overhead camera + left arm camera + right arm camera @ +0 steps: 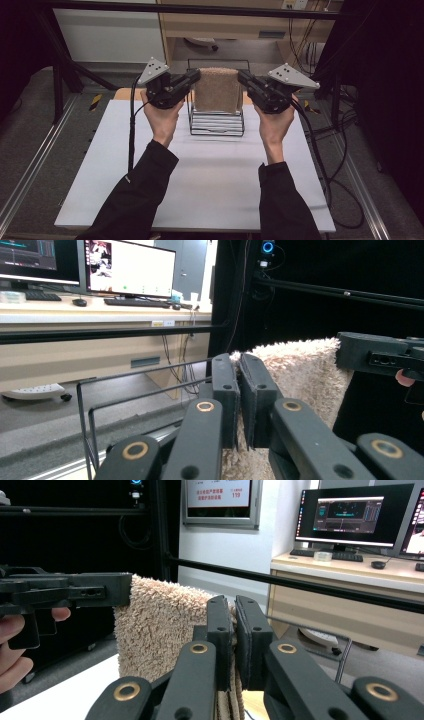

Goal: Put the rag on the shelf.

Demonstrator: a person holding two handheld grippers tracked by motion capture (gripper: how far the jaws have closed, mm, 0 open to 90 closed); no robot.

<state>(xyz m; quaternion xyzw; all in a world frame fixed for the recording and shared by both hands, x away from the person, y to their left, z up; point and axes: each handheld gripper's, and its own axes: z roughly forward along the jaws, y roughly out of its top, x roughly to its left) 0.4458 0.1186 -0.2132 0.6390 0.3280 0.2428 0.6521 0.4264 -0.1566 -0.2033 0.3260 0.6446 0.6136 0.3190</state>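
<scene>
High view: a beige fleecy towel [217, 90] hangs stretched in the upper centre of the frame, held at its 2 top corners. The left gripper [192, 78] grips the top left corner; the right gripper [244, 78] grips the top right corner. Each is carried by a hand, the left hand [161, 116] and the right hand [274, 122], with black sleeves entering from the bottom edge. The towel hangs over a black wire rack [217, 122] standing at the far middle of the white table [210, 175]; its lower edge reaches the rack's wires.

Left gripper view: the left gripper [239, 375] has its jaws pressed together on the towel [305, 370], pile showing between and below them. The right gripper [350, 352] meets the towel's far corner at the right of the frame. The rack [87, 415] shows at lower left.

Right gripper view: the right gripper [235, 617] has its jaws closed on the towel [160, 625], cloth pinched between them. The left gripper [125, 589] holds the far corner at the left of the frame.
</scene>
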